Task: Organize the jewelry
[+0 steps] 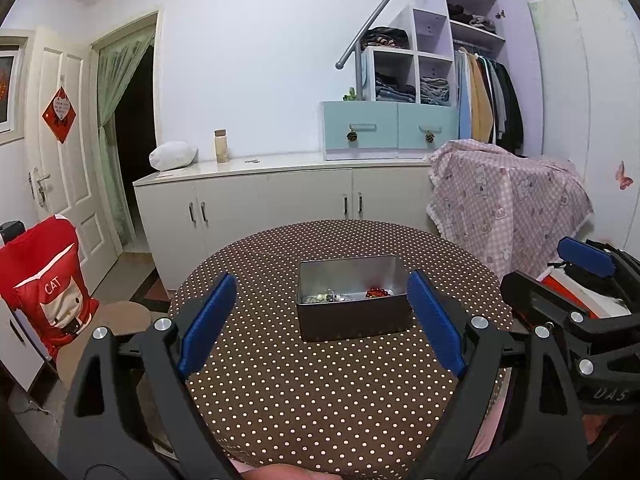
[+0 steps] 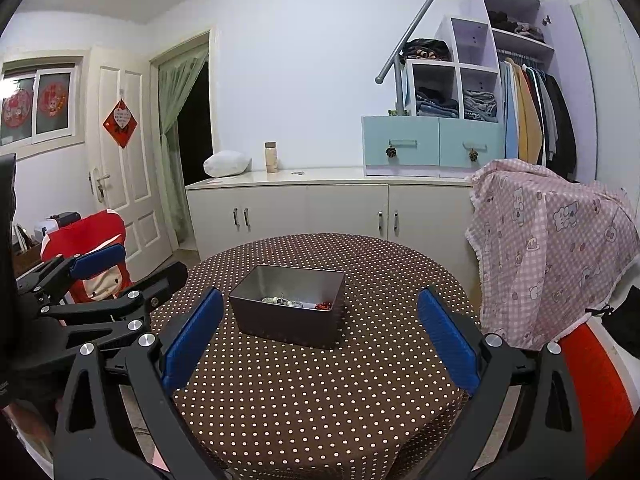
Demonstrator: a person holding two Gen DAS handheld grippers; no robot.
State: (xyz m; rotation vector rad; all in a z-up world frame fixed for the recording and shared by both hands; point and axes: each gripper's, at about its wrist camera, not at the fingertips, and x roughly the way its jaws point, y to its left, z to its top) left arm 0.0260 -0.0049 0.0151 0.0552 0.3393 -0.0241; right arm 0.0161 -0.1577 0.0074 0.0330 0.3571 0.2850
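A grey metal tin (image 1: 352, 320) stands open on the round table with the brown polka-dot cloth (image 1: 340, 392). Inside lie pale beads (image 1: 322, 298) at the left and a red bead bracelet (image 1: 378, 292) at the right. My left gripper (image 1: 322, 316) is open and empty, held above the table's near side, its blue pads on either side of the tin. The tin (image 2: 288, 320) also shows in the right wrist view, with the red beads (image 2: 324, 305) inside. My right gripper (image 2: 320, 332) is open and empty, just short of the tin. Each gripper shows at the other view's edge.
A white low cabinet (image 1: 280, 204) runs behind the table. A chair with a red cover (image 1: 44, 284) stands at the left. A pink checked cloth (image 1: 508, 200) drapes something at the right. Blue drawers and shelves with clothes (image 1: 400, 120) sit on the cabinet.
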